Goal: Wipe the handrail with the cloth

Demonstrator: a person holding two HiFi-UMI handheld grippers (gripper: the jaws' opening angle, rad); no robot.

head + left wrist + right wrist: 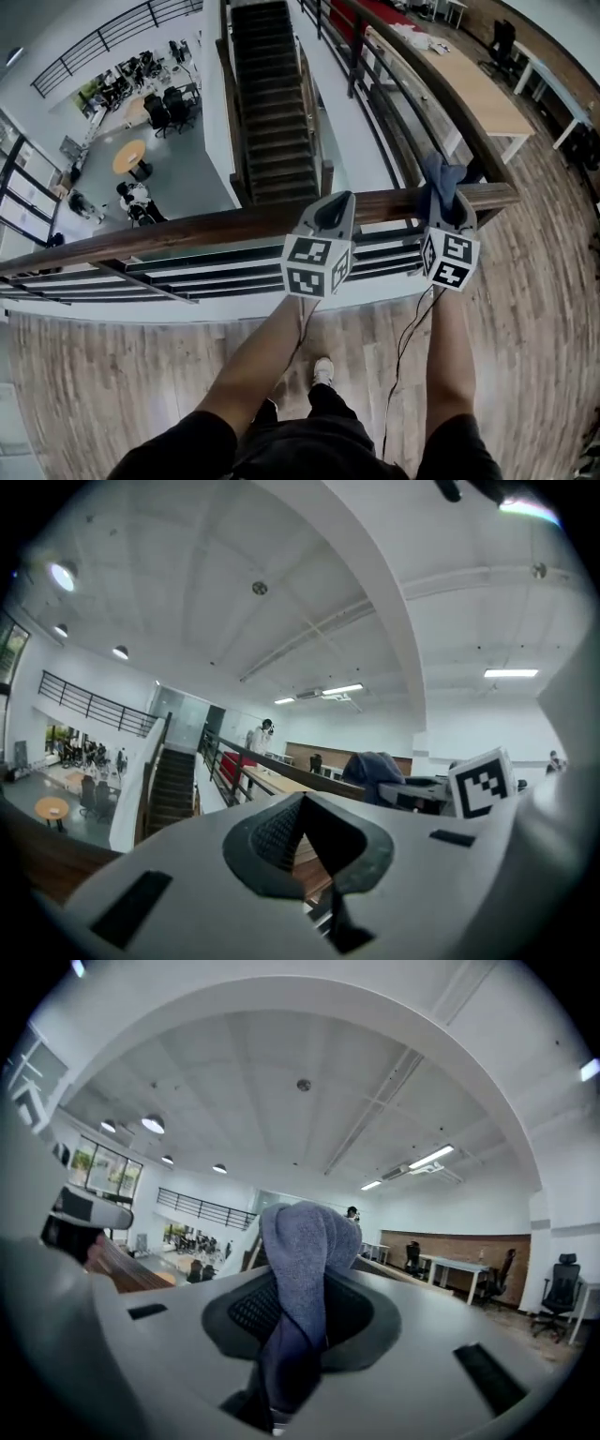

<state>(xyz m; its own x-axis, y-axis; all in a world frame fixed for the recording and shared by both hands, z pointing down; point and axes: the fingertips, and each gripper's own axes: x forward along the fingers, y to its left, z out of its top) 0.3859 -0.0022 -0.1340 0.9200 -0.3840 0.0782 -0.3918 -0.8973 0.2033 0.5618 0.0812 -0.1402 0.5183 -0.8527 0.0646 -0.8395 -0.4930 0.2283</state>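
Note:
The brown wooden handrail (187,228) runs across the head view from lower left to a corner at the right. My right gripper (450,195) rests at that right end, shut on a blue-grey cloth (441,176) that bunches up over the rail. In the right gripper view the cloth (307,1232) sticks up from between the jaws and hides the gripper (302,1279) tips. My left gripper (339,199) sits against the rail a little to the left, its jaws shut with nothing in them. In its own view the left gripper (302,803) points over the handrail (42,864).
Beyond the rail is an open drop with a dark staircase (272,103) and a lower floor with chairs and a round orange table (129,155). Dark metal bars (234,264) run under the rail. A long wooden table (473,89) stands at the right. A cable (405,347) hangs by my right arm.

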